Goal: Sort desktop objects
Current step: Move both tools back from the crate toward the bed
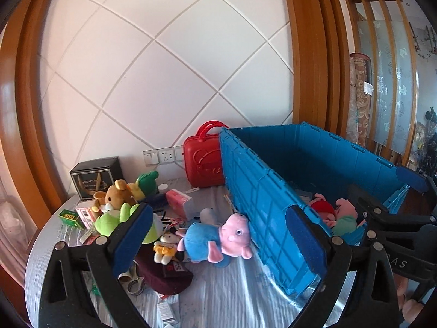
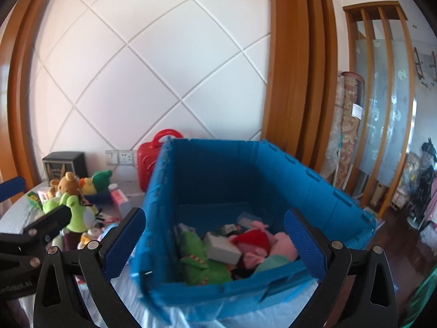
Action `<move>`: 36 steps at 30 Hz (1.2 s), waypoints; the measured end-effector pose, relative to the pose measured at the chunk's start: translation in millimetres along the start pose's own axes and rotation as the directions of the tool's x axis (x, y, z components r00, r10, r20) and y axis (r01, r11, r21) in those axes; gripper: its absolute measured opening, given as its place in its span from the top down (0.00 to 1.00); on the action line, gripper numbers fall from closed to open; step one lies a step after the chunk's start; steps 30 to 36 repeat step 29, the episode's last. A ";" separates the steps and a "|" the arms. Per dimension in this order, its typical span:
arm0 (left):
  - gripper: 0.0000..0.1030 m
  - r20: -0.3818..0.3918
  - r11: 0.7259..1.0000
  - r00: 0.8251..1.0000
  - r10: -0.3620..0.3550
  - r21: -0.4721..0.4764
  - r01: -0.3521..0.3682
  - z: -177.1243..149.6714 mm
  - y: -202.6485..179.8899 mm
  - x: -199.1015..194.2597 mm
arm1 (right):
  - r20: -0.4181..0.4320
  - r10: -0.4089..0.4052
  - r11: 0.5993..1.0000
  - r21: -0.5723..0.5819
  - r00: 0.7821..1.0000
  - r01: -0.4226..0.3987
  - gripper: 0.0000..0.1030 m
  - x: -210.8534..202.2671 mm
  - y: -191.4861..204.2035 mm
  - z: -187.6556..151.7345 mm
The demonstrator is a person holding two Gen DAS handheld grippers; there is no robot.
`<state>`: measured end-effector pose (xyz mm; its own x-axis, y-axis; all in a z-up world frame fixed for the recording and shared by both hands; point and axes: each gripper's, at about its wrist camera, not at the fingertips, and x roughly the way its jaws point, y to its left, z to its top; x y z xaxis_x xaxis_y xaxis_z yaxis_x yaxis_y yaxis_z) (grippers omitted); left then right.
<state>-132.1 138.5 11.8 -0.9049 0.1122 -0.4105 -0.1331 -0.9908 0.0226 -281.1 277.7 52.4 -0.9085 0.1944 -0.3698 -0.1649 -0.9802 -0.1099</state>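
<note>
Round grey table point(image 1: 41, 248) against white diamond-panelled wall point(image 1: 164, 68). Left gripper point(image 1: 218, 240) and right gripper point(image 2: 215, 242) wide open, empty. Only right view shows blue plastic crate point(image 2: 314, 188) contents.

Right gripper point(image 2: 214, 242): jaws wide apart, empty, above the crate's near end.
Crate point(image 2: 314, 188): blue, open-topped, on the table point(image 2: 16, 218).
Crate contents: green plush point(image 2: 199, 259), white box point(image 2: 222, 248), red-and-pink plush point(image 2: 256, 243).
Left of crate: plush pile, bear point(image 2: 67, 183) on top.
Behind: red case point(image 2: 148, 161).
</note>
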 end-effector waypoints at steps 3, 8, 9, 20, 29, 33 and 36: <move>0.04 0.000 0.999 0.999 0.044 -0.009 -0.044 -10.2 31.1 -18.2 | -0.012 0.003 1.000 -0.005 1.000 -0.003 0.00 -16.8 27.2 -7.8; 0.01 0.009 0.998 0.998 0.060 -0.030 -0.060 -29.6 78.3 -51.5 | -0.021 0.032 0.999 0.005 0.999 -0.032 0.00 -51.5 66.5 -22.4; 0.01 0.000 0.998 0.999 0.052 -0.037 -0.052 -32.4 86.0 -56.2 | -0.024 0.037 0.999 0.006 0.999 -0.037 0.00 -56.8 73.6 -24.9; 0.01 -0.067 0.998 0.997 0.036 -0.040 -0.039 -61.8 134.4 -87.2 | -0.063 0.022 1.000 0.001 0.998 -0.022 0.00 -107.2 135.4 -47.1; 0.01 -0.049 0.999 0.999 0.015 -0.049 -0.018 -74.2 150.4 -109.5 | -0.078 0.001 1.000 0.028 0.997 0.001 0.00 -124.5 144.3 -53.6; 0.01 -0.049 0.999 0.999 0.015 -0.049 -0.018 -74.2 150.4 -109.5 | -0.078 0.001 1.000 0.028 0.997 0.001 0.00 -124.5 144.3 -53.6; 0.01 -0.049 0.999 0.999 0.015 -0.049 -0.018 -74.2 150.4 -109.5 | -0.078 0.001 1.000 0.028 0.997 0.001 0.00 -124.5 144.3 -53.6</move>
